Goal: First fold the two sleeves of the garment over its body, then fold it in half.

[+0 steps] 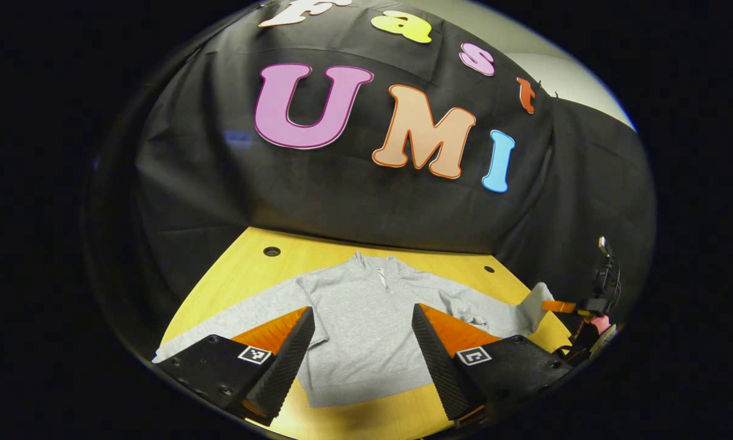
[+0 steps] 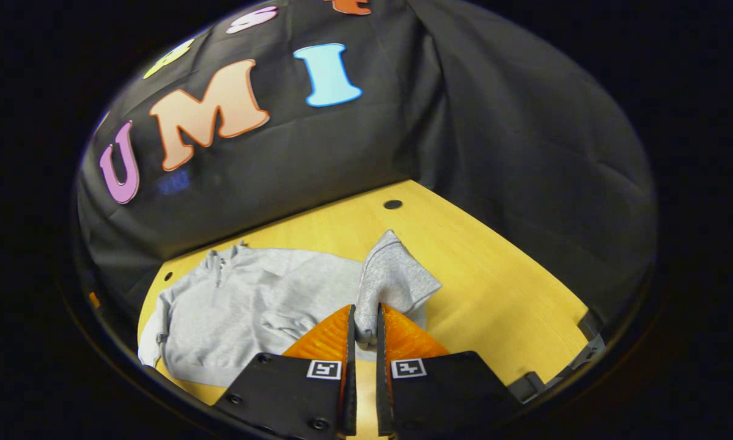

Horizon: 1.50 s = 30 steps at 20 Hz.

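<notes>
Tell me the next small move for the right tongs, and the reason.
Probably carry the pinched sleeve inward over the sweater's body. The right tongs are shut on the sleeve, its cuff lifted off the table, while the left tongs hang open above the body.

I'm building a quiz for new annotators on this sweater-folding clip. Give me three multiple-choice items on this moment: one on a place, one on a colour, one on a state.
1. Where does the grey sweater lie?
A. on the yellow table
B. on the floor
C. on a chair

2. What colour are the finger pads of the right hand-held gripper?
A. blue
B. orange
C. white

3. What is the right hand-held gripper doing?
A. open above bare table
B. shut on a sleeve
C. shut on the collar

Answers:
1 A: its body lies spread flat on the yellow table.
2 B: both pads show orange beside the black housing.
3 B: the right gripper view shows the sleeve pinched between both fingers, its cuff end raised; the left hand-held gripper is open over the body.
</notes>
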{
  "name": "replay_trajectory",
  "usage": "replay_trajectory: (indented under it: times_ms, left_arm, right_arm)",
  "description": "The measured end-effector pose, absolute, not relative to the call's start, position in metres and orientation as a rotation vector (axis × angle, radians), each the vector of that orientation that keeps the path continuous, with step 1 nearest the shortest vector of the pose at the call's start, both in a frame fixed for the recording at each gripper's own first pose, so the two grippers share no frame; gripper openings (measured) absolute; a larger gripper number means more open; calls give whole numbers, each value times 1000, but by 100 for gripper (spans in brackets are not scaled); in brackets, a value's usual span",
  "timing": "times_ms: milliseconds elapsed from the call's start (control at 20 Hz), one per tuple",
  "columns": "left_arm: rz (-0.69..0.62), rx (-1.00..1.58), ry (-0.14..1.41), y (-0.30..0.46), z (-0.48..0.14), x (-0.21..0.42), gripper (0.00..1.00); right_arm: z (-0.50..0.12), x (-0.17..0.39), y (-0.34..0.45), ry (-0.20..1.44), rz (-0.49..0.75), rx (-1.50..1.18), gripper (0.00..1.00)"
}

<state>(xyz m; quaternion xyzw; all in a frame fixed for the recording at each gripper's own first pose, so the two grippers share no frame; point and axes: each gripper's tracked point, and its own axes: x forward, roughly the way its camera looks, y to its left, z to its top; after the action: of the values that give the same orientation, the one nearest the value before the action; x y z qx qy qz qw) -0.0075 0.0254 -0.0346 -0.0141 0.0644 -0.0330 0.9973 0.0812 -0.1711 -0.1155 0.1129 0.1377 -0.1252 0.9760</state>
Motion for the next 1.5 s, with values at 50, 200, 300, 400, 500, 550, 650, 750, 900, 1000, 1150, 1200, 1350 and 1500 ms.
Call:
replay_trajectory:
  times_ms: [50,200,300,400,500,550,650,750,900,1000,1150,1200,1350,1500]
  left_arm:
    - [-60,-31,130,32,-36,-9,93]
    - [-31,-42,129,56,-38,-14,93]
    - [-11,-51,132,72,-39,-17,93]
    - [11,-55,137,88,-42,-21,93]
    - [38,-58,143,106,-46,-26,93]
    - [54,-60,146,114,-48,-29,93]
    - [83,-72,150,132,-53,-35,93]
    - [121,-82,155,151,-59,-44,94]
    - [192,-97,156,184,-70,-59,94]
    - [242,-111,164,205,-81,-67,94]
    - [335,-124,171,239,-99,-82,94]
    - [373,-127,175,251,-105,-86,94]
    - [469,-140,197,282,-132,-101,94]
    - [528,-153,243,301,-160,-107,94]
  right_arm:
    - [-105,93,-152,261,-223,229,16]
    - [-79,124,-94,224,-129,222,15]
    - [-65,145,-58,209,-71,213,15]
    - [-55,164,-20,198,-12,209,15]
    - [-46,180,23,189,53,213,15]
    - [-44,189,44,189,84,208,15]
    - [-43,202,87,197,145,183,15]
    - [-42,212,133,206,215,161,15]
    - [-44,220,204,211,329,155,15]
    - [-49,219,254,225,404,144,15]
    - [-65,215,319,244,508,108,15]
    - [-73,216,337,261,532,94,15]
    - [-111,219,379,327,590,57,15]
    - [-145,225,390,396,609,0,15]
